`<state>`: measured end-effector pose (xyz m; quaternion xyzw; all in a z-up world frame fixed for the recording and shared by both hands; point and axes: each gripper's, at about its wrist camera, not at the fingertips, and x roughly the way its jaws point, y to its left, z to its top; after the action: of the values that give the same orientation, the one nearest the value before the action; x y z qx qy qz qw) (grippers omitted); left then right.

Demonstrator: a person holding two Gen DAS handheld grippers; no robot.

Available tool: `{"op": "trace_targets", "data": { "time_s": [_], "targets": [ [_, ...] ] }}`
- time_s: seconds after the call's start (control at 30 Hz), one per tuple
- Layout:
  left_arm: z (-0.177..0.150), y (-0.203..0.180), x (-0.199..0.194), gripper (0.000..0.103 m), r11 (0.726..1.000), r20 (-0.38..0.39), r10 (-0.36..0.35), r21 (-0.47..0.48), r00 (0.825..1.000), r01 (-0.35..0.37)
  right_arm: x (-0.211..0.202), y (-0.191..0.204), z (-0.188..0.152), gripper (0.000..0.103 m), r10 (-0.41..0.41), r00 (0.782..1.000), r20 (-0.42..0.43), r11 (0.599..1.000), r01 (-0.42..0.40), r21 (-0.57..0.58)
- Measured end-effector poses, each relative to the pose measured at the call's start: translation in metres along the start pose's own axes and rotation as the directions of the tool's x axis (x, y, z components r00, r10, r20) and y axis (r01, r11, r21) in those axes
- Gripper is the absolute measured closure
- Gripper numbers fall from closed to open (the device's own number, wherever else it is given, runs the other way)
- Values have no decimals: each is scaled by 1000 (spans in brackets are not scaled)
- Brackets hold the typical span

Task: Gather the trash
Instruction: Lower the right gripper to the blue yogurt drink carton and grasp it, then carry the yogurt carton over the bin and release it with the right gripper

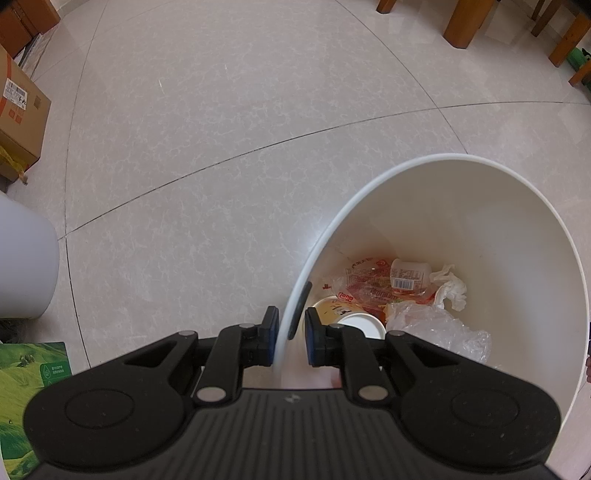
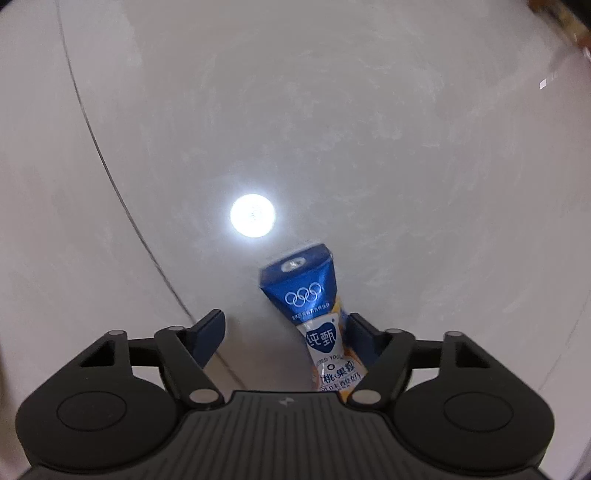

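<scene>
A white trash bin [image 1: 517, 236] stands on the tiled floor. It holds a red snack wrapper [image 1: 373, 284], a small bottle [image 1: 408, 275], crumpled tissue [image 1: 450, 288], a paper cup [image 1: 343, 314] and clear plastic [image 1: 436, 325]. My left gripper [image 1: 291, 334] is shut on the bin's near rim, one finger outside and one inside. In the right wrist view, a crushed blue and white yogurt carton [image 2: 310, 295] lies between the fingers of my right gripper [image 2: 288, 332]. That gripper is wide open, and the carton rests close against its right finger [image 2: 364, 336].
Cardboard boxes [image 1: 18, 110] sit at the left edge, with a white cylinder [image 1: 22, 266] and a green printed box [image 1: 29, 373] nearer. Wooden furniture legs [image 1: 465, 22] stand at the far right. A lamp's reflection [image 2: 253, 216] glares on the floor.
</scene>
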<state>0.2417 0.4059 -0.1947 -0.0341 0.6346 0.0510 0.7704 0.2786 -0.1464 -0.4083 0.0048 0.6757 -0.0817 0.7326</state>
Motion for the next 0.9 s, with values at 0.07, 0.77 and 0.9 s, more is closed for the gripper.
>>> {"op": "trace_targets", "data": {
  "time_s": [0.07, 0.77, 0.9],
  "targets": [
    [0, 0, 0, 90, 1000, 0, 1, 2, 1000, -1, 5, -2, -3, 38, -22, 1000, -13, 1000, 22, -15],
    [0, 0, -1, 90, 1000, -1, 2, -1, 1000, -2, -49, 2, -22, 76, 7, 1000, 4, 986, -6, -166],
    [0, 0, -1, 90, 1000, 0, 6, 3, 1000, -6, -82, 8, -24, 76, 48, 999, 22, 983, -44, -180]
  ]
}}
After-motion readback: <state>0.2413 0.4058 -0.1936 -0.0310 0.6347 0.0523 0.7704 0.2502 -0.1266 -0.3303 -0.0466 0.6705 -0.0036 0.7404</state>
